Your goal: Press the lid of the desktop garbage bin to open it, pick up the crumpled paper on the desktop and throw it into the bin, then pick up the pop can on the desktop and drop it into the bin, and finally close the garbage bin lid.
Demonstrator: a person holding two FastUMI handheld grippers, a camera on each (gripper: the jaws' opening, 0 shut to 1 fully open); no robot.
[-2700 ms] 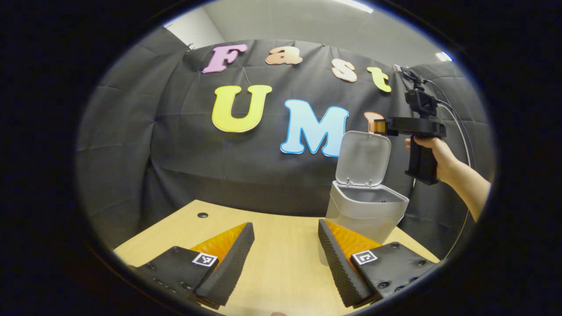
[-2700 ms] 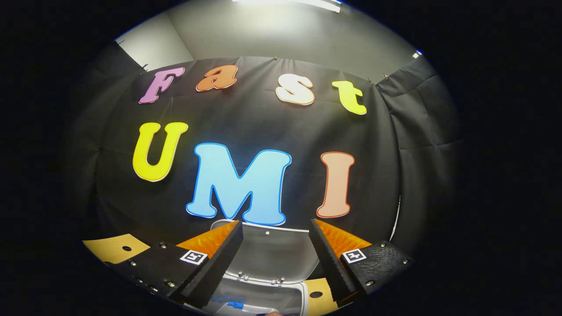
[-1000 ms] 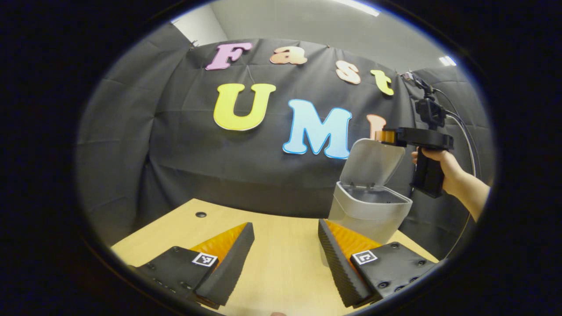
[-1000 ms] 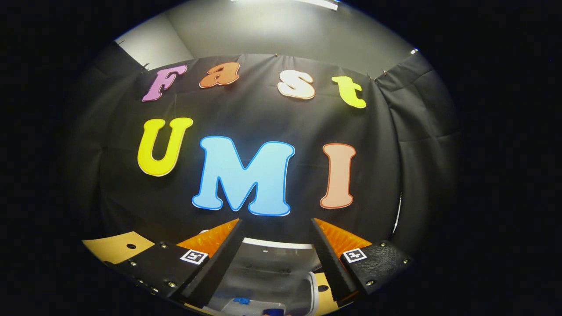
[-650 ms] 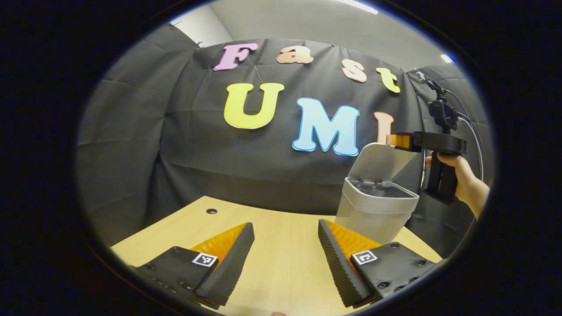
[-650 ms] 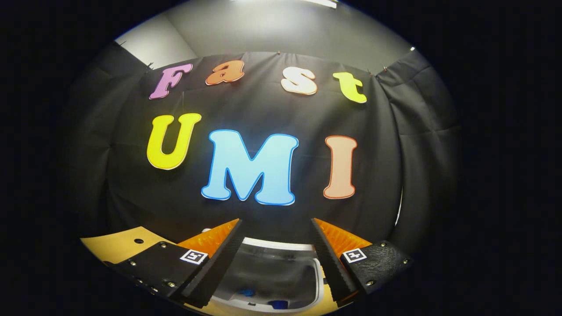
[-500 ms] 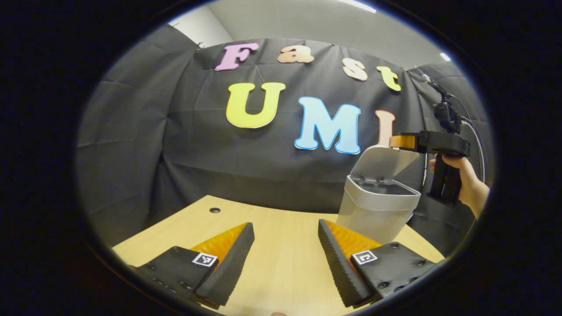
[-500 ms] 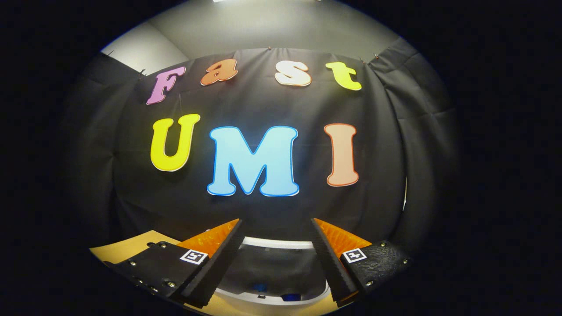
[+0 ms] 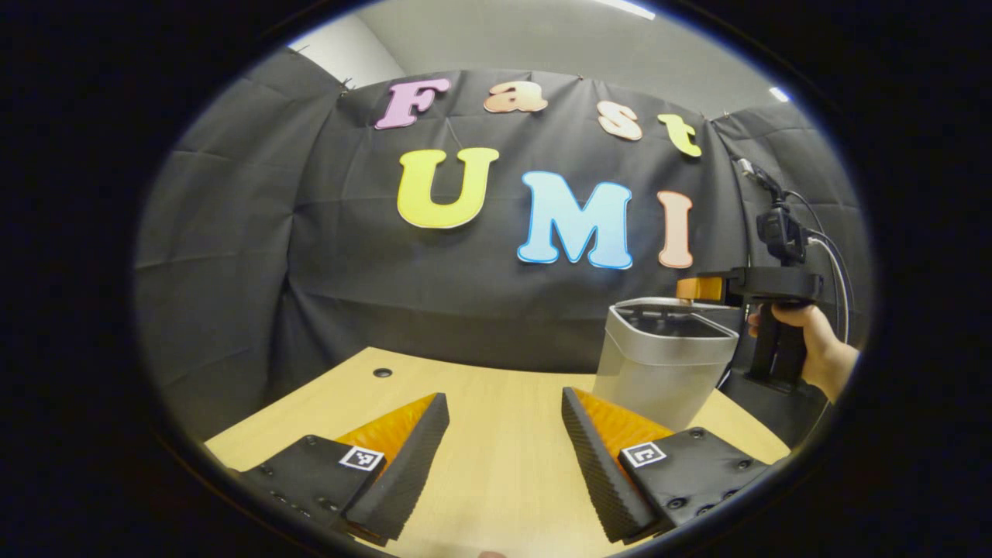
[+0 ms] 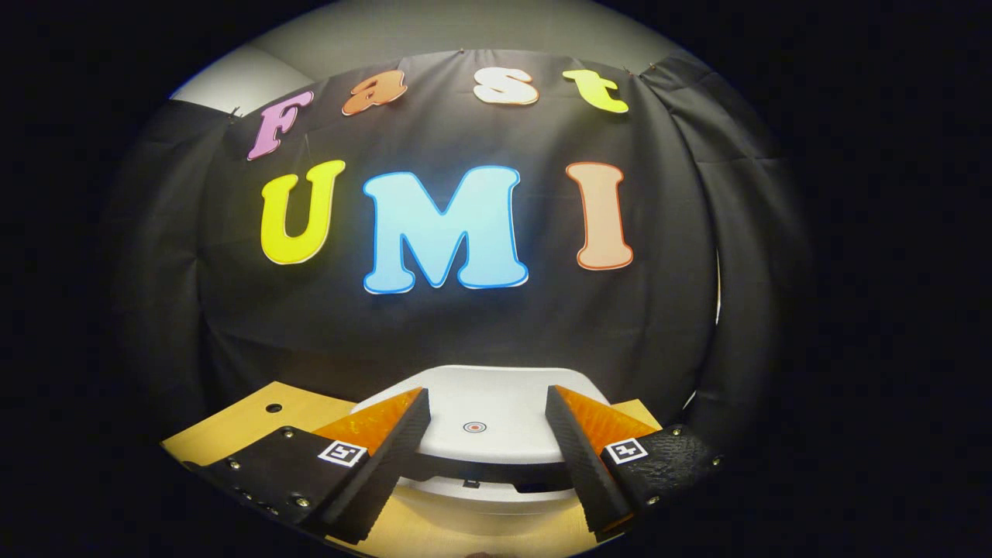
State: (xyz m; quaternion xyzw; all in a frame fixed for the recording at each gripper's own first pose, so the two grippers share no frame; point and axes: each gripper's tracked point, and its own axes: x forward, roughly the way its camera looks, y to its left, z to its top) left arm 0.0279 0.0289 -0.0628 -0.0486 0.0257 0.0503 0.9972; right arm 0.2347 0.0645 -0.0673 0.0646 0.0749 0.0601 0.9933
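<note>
**Pale plastic bin lid nearly down under the right claw**

Pale grey plastic formed the small desktop garbage bin [image 9: 663,363], which stood upright toward the far right part of the light wooden worktop [image 9: 496,442], close to the black cloth wall [image 9: 310,256]. In the left gripper view the white hinged lid [image 9: 682,304] lay almost flat over the bin's rim, with a thin dark gap left beneath it. The right claw [image 9: 696,288] reached level over the lid's far side, gripped by a hand [image 9: 814,345] on its black handle; from that side I could not tell its spread.

In the right gripper view the right claw [image 10: 487,434] stood wide apart, holding nothing, its fingers straddling the lid [image 10: 484,415] from above. A small red ring mark [image 10: 474,427] sat on the lid top between them, and a dark slot showed under the lid's near edge.

The left claw [image 9: 504,457] hung low over the bare worktop, jaws wide and empty, well apart from the bin.
</note>
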